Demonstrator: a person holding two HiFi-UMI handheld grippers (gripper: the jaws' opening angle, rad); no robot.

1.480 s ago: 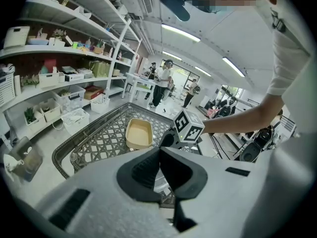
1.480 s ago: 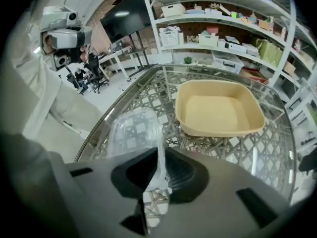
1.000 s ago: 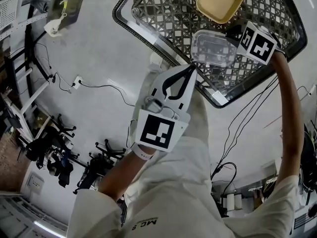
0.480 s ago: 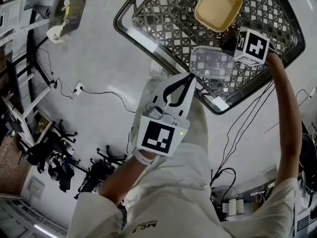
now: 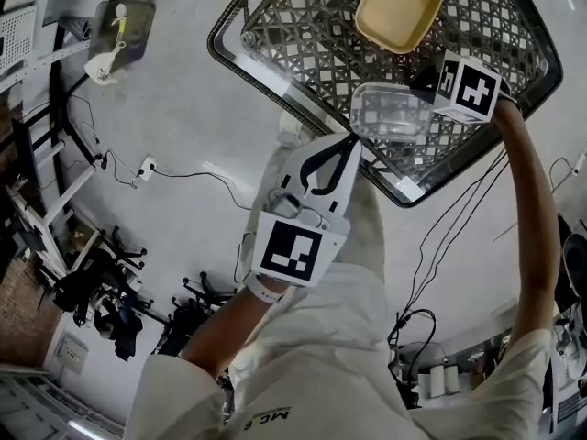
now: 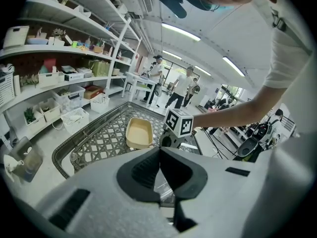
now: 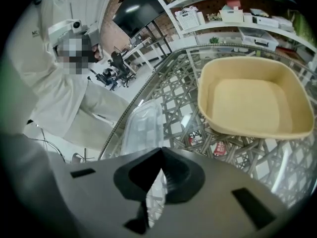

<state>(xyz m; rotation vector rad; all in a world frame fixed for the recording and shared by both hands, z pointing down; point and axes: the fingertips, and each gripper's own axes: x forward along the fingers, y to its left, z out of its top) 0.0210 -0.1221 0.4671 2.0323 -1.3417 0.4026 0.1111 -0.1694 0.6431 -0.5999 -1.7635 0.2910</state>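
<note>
Head view looks steeply down; both gripper views face the lattice table [image 5: 303,26] and tan tray [image 5: 398,9].

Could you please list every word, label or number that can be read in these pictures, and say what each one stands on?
"MC S": upside down on the person's white shirt, the rest cut off.
Red label under the lattice table: too blurred to read.
Marker cube: square patterns only, no letters.
</note>
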